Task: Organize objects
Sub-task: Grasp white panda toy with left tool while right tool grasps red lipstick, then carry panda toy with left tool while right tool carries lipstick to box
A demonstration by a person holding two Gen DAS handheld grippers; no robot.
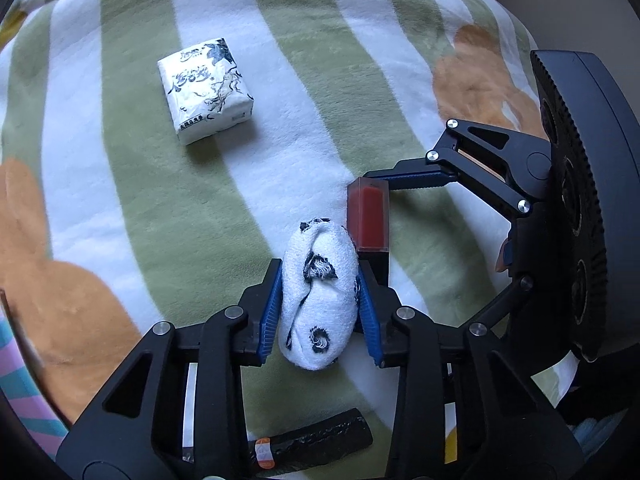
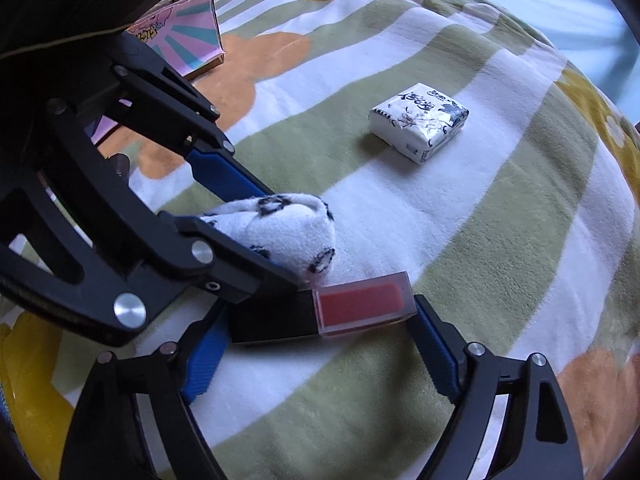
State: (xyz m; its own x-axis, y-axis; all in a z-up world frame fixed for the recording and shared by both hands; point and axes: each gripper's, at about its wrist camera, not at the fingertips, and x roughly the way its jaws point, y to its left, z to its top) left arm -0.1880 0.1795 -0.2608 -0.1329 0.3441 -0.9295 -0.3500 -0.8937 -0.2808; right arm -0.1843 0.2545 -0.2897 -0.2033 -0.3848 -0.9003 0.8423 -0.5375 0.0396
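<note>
My left gripper (image 1: pixel 319 312) is shut on a rolled white sock with black prints (image 1: pixel 318 300), resting on the striped blanket (image 1: pixel 200 208); the sock also shows in the right wrist view (image 2: pixel 292 232). My right gripper (image 2: pixel 320 352) is shut on a red lip gloss tube with a black cap (image 2: pixel 324 312), held crosswise between its blue pads, right beside the sock. The tube shows in the left wrist view (image 1: pixel 368 216) just right of the sock. A white tissue pack with black ink drawings (image 1: pixel 206 90) lies farther off, also in the right wrist view (image 2: pixel 418 120).
A black tube with an orange label (image 1: pixel 312 446) lies on the blanket under my left gripper. A pink and teal box (image 2: pixel 188 36) sits at the far left in the right wrist view. A yellow thing (image 2: pixel 24 384) lies at its lower left.
</note>
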